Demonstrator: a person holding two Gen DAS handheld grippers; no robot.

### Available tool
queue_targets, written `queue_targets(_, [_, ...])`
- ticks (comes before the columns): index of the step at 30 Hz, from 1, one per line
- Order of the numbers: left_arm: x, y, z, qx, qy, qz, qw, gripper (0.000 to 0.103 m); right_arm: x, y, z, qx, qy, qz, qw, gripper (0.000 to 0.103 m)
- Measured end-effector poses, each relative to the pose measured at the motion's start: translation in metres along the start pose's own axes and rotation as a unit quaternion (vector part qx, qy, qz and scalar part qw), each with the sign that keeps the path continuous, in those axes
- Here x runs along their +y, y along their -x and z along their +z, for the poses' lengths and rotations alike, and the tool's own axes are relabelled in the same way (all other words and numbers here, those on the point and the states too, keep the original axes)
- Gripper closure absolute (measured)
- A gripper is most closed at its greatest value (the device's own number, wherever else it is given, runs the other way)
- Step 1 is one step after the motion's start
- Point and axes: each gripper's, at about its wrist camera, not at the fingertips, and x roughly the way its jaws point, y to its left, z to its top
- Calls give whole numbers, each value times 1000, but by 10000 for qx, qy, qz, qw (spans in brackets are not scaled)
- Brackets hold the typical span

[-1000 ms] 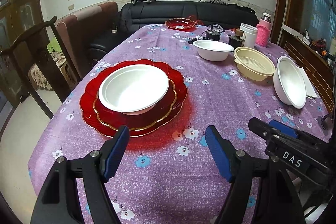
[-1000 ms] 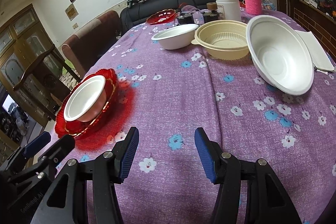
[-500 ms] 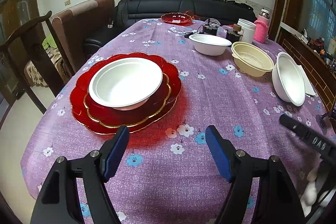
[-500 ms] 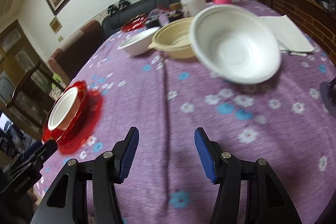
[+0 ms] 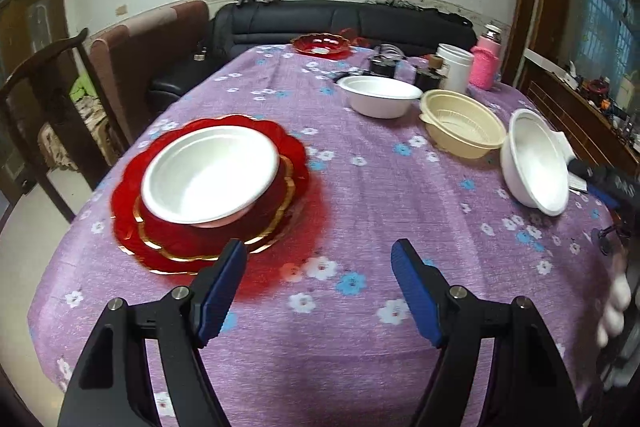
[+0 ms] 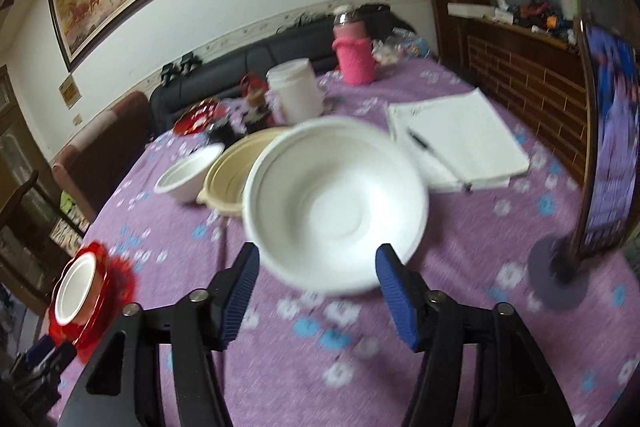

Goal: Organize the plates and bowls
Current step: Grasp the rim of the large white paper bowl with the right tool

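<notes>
The right gripper (image 6: pixel 316 277), fingers just widened and holding nothing, faces the tilted white bowl (image 6: pixel 334 205) leaning beside the beige bowl (image 6: pixel 228 173) on the desk (image 6: pixel 460 267); it should straddle the near rim squarely before clamping, while the left gripper (image 5: pixel 318 287) waits, fingers apart.

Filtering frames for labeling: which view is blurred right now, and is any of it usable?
Right wrist view: motion-smeared throughout; white bowl and tablecloth flowers soft, gripper fingers sharp. Left wrist view: mostly crisp; red plate slightly smeared, right edge blurred.
</notes>
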Motion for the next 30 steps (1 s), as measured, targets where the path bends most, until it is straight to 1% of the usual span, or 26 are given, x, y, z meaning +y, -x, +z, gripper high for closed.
queue_targets(5, [-17,-7,4,168,-90,-160,9997,29,-7,-6,22,-395,164,-206,9989,36])
queue_targets(9, [-31,-14,13,307,-64,-363,9988,29,-12,-20,32,-590,382,-422,9966,36])
queue_targets(13, [-43,-23,24,355,18,-442,9984,29,-23,-30,34,-750,478,-583,9943,36])
queue_targets(15, [-52,-29,30,328,-5,-444,9985,29,-31,-35,33,-724,407,-612,9947,36])
queue_targets(17, [-63,-37,34,377,-42,-511,9980,29,-37,-43,33,-584,354,-584,9960,36])
queue_targets(19, [-73,-45,41,454,-19,-663,9968,29,-42,-48,33,-520,310,-601,9964,36])
queue_targets(21, [-85,-54,51,487,68,-926,9945,29,-45,-52,33,-492,286,-617,9965,36])
queue_targets(26, [-115,-74,75,418,135,-1276,9909,29,-48,-60,30,-423,277,-726,9961,36])
queue_targets(28, [-125,-84,80,503,132,-1393,9889,29,-50,-62,29,-365,258,-728,9963,36])
queue_targets(30, [-136,-98,82,687,129,-1552,9854,29,-52,-67,28,-244,178,-645,9975,36])
